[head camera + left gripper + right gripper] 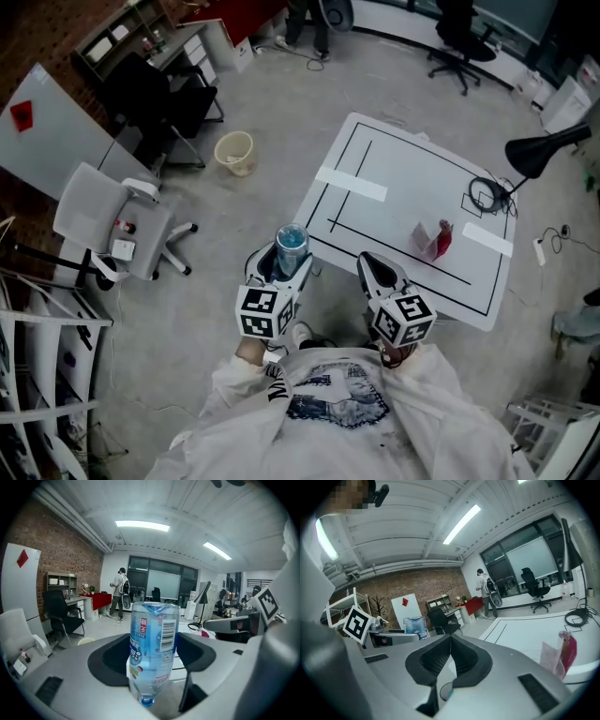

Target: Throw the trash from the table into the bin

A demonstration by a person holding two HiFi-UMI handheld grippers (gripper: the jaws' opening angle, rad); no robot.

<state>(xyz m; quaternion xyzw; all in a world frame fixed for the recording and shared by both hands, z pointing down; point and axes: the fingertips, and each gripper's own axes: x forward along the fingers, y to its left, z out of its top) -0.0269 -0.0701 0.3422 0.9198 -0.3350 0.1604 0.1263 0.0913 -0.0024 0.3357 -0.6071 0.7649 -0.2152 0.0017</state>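
Observation:
A clear plastic water bottle point(291, 246) with a blue label stands between the jaws of my left gripper point(281, 259), which is shut on it. In the left gripper view the bottle point(153, 644) hangs cap down in the left gripper point(153, 667). My right gripper point(373, 266) is shut and holds nothing; its pads meet in the right gripper view point(450, 641). Both grippers hover off the near corner of the white table point(412, 178). A pink and red wrapper point(436, 240) point(558, 656) stands on the table. The pale yellow bin point(234, 152) point(86, 641) sits on the floor, left of the table.
A white office chair point(103, 220) and a black chair point(159, 94) stand left of the bin. A black lamp point(544, 150) and a coiled cable point(486, 195) sit at the table's far right. A person point(119, 592) stands far off by a red desk.

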